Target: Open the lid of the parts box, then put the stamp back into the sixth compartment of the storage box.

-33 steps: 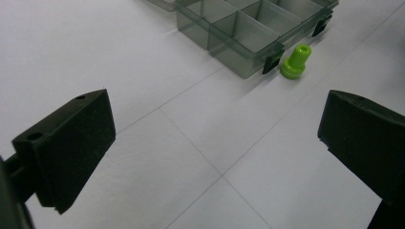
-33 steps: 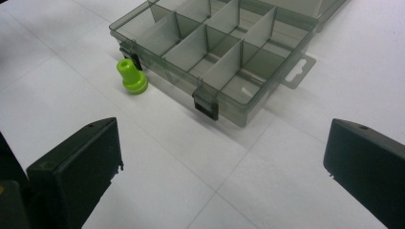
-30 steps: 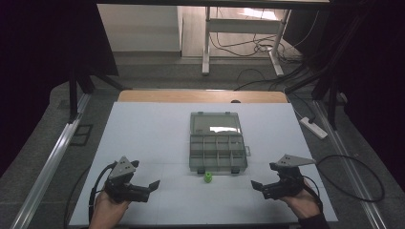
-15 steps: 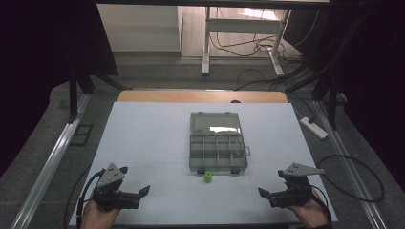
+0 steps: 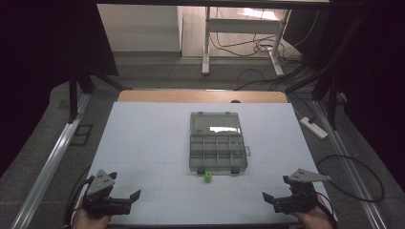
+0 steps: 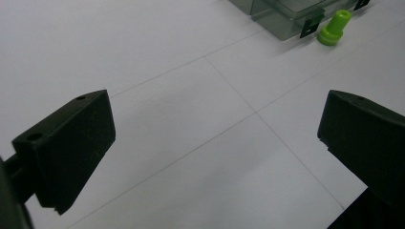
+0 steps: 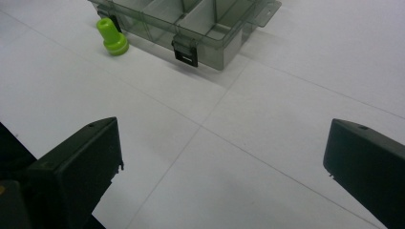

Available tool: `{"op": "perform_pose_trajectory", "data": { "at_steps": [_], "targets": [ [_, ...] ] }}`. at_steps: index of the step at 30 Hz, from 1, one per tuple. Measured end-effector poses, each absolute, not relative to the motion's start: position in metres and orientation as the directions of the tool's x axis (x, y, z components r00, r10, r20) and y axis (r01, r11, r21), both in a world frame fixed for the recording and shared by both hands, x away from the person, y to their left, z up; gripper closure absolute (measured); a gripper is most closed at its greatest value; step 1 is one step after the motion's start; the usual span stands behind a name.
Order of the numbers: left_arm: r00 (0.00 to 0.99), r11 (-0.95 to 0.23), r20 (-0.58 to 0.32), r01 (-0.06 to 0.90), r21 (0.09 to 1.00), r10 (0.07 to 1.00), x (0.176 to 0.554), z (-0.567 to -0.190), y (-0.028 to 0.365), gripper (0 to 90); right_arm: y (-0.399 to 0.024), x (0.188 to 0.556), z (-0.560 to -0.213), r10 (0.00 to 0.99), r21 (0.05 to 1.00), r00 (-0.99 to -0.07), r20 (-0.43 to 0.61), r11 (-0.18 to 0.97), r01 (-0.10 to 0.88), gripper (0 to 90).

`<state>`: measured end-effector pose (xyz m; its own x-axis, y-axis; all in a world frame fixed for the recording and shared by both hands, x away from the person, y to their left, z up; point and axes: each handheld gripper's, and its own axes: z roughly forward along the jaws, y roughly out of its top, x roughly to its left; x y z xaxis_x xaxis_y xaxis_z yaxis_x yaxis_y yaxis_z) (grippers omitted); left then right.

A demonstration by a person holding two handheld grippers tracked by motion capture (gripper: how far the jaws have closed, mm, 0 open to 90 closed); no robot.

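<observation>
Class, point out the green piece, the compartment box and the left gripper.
green piece (image 5: 208,177), high view, its top.
compartment box (image 5: 218,153), high view, a divider wall.
left gripper (image 5: 135,195), high view, between its fingertips.

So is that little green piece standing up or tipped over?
Upright. The green piece stands on its wider base, narrow end up, on the table just outside the organizer box.

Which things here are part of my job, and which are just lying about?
In the job: green plug, open clear compartment box, left gripper, right gripper.
Lying about: white power strip, floor cables, metal stand.
</observation>
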<state>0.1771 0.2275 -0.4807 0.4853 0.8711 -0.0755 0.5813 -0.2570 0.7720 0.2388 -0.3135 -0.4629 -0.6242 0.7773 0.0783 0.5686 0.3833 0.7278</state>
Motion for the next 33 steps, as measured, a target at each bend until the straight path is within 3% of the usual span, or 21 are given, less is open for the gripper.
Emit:
{"op": "perform_pose_trajectory", "data": {
  "at_steps": [33],
  "targets": [
    [0.467, -0.283, -0.053, 0.617, 0.734, 0.883, 0.1723, -0.4846, 0.2329, 0.0, -0.3156, 0.232, -0.4627, 0.782, 0.713, -0.617, 0.089, 0.382, 0.588, 0.0]
  ]
}}
